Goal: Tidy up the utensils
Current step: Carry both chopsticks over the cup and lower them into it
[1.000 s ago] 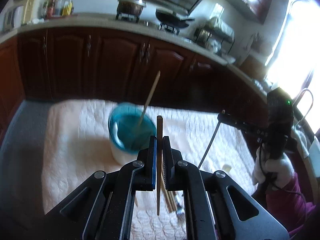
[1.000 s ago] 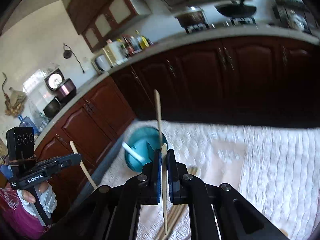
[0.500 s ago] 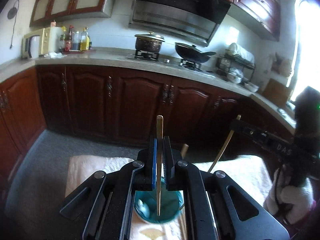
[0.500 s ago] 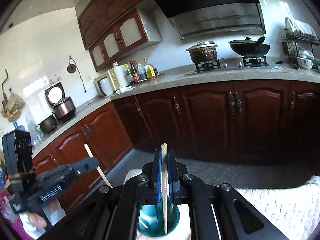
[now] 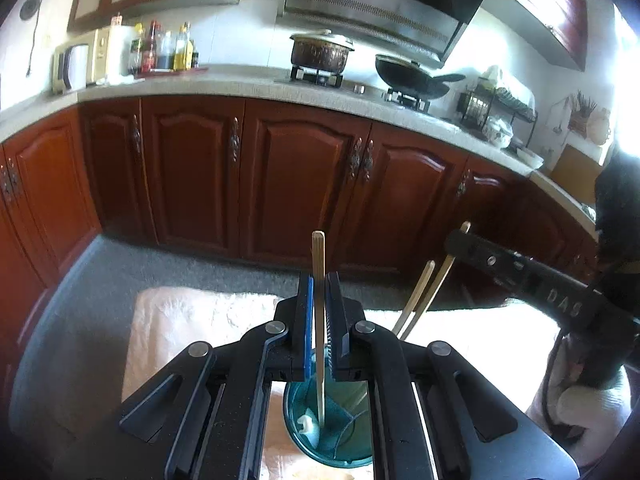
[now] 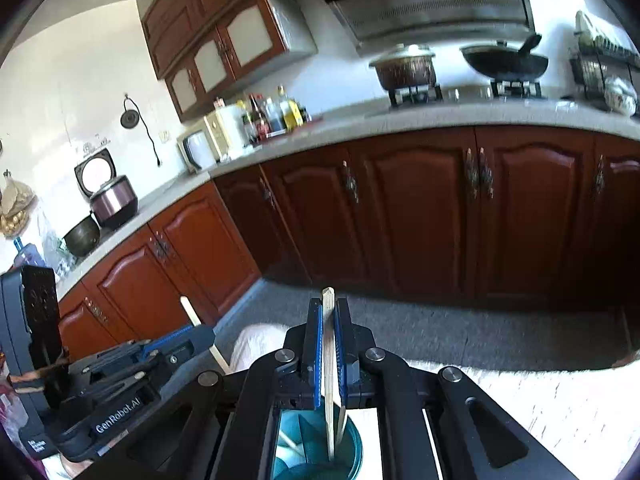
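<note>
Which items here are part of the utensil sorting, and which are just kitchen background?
Part of the job:
left gripper, shut on a chopstick
right gripper, shut on a second chopstick
teal utensil holder
white spoon in the holder

Background:
lidded pot
black wok
oil bottles
rice cooker

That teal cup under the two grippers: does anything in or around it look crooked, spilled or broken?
Nothing looks spilled or broken. The teal plastic cup stands upright on the white quilted cloth. Each gripper, left and right, is shut on one wooden chopstick, held vertically, its lower end dipping into the cup.
</note>
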A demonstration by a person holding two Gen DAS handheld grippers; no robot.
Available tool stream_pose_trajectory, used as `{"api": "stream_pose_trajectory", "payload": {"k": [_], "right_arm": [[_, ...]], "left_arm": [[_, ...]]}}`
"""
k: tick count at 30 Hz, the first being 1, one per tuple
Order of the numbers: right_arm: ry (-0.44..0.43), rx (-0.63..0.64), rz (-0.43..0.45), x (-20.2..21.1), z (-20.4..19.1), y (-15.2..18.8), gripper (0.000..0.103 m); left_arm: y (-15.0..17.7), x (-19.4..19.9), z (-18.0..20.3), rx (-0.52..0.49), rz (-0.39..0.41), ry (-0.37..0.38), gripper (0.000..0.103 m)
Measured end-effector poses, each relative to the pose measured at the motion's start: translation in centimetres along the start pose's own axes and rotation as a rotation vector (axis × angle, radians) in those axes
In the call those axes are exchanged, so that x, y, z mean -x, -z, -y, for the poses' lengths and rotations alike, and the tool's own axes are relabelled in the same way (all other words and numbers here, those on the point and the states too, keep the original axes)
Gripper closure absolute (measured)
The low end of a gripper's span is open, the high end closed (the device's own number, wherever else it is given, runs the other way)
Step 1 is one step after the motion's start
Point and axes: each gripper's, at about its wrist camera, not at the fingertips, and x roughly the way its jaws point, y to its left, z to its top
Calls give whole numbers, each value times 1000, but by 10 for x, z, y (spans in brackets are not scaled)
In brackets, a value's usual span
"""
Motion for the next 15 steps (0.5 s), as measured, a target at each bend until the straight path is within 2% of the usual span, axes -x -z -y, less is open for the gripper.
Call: {"api": "stream_pose_trajectory", "payload": {"k": [7,12,14,15], "right_arm": [[-1,-37,-65,-13,16,23,98],[-19,-83,-98,-13,27,20,98],[-19,-84,-102,-13,28,20,93],[-16,-81,-99,-11,29,21,86]], "left_arm": [[13,-8,4,-9,-36,0,99],[21,-12,4,-5,-64,-3,99],[22,-11,4,-2,-73,-2,98],[22,-11,4,-1,-77,0,97]]}}
